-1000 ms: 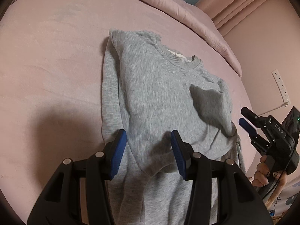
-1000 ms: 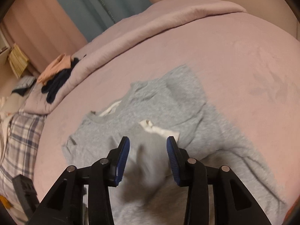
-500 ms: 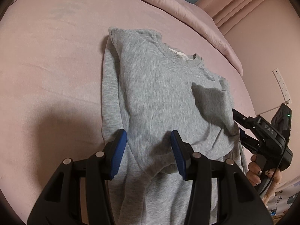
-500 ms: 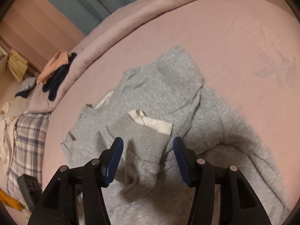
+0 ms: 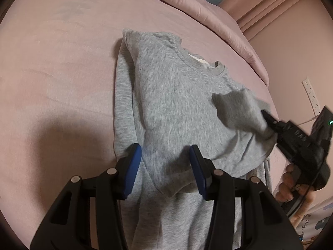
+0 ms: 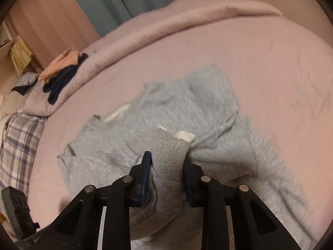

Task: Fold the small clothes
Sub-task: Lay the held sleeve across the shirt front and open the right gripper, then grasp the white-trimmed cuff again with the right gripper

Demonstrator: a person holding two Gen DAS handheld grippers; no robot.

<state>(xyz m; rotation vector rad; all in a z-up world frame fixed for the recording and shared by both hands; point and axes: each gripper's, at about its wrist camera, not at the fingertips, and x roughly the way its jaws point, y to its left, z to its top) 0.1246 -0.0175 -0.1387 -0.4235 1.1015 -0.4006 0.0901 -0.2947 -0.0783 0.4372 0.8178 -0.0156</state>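
A small grey sweatshirt (image 5: 172, 104) lies on the pink bed, neck toward the far side, one sleeve folded along its left edge. My left gripper (image 5: 165, 162) is open and hovers above the sweatshirt's lower body. My right gripper (image 6: 167, 164) is shut on the ribbed cuff (image 6: 169, 148) of the other sleeve, with a white label beside it. In the left wrist view the right gripper (image 5: 268, 120) holds that sleeve raised over the sweatshirt's right side.
A rolled pink duvet (image 5: 187, 2) runs along the far side of the bed. Peach and dark clothes (image 6: 62, 70) and a plaid cloth (image 6: 18, 141) lie at the bed's left side. A wall with a socket (image 5: 312, 95) stands at the right.
My right gripper has closed on the sleeve cuff that lay between its open fingers and pushed in over the sweatshirt. The left gripper has stayed open in place.
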